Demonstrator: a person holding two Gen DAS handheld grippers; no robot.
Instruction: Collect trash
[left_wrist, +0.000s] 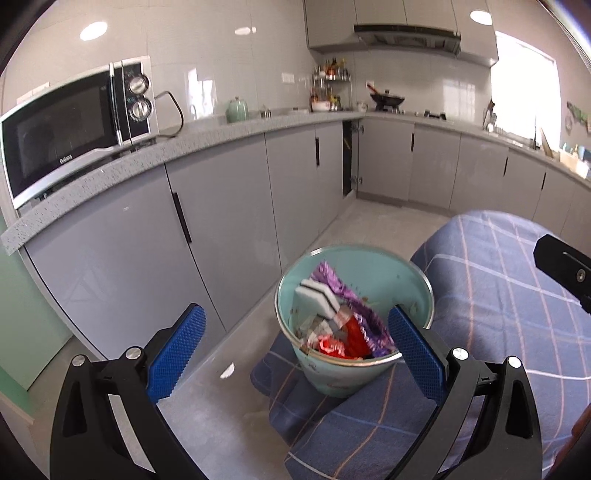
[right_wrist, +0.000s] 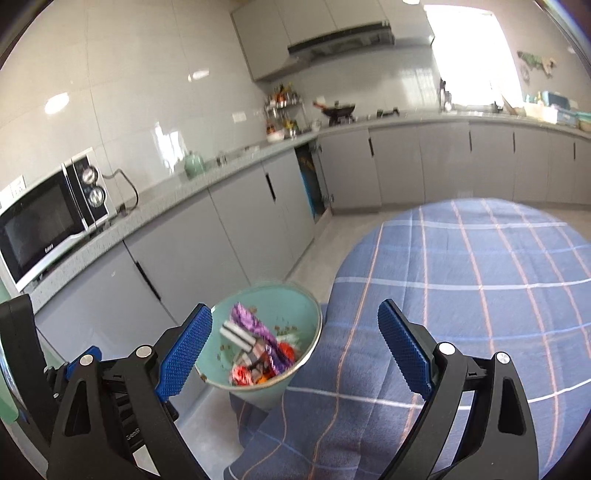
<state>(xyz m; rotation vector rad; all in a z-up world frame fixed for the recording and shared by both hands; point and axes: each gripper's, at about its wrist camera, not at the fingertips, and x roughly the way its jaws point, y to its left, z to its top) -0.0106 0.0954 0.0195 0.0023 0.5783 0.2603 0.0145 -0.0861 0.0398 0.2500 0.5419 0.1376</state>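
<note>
A round pale-green metal bin (left_wrist: 354, 321), filled with purple, red and striped wrappers (left_wrist: 347, 317), is seen beside a blue checked tablecloth (right_wrist: 480, 280). Both the left gripper (left_wrist: 295, 347) and right gripper (right_wrist: 295, 347) are spread wide, nothing gripped. Grey cabinets (left_wrist: 221, 206) and a microwave (left_wrist: 74, 125) stand far left.

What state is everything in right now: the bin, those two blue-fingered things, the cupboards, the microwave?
Bin: upright beside the table, holding wrappers.
Left tool: open, empty.
Right tool: open, empty.
Microwave: door shut.
Corner cupboard door: ajar.
Table: covered by a blue checked cloth, nothing on the visible part.
Wok: sitting on the stove.
</note>
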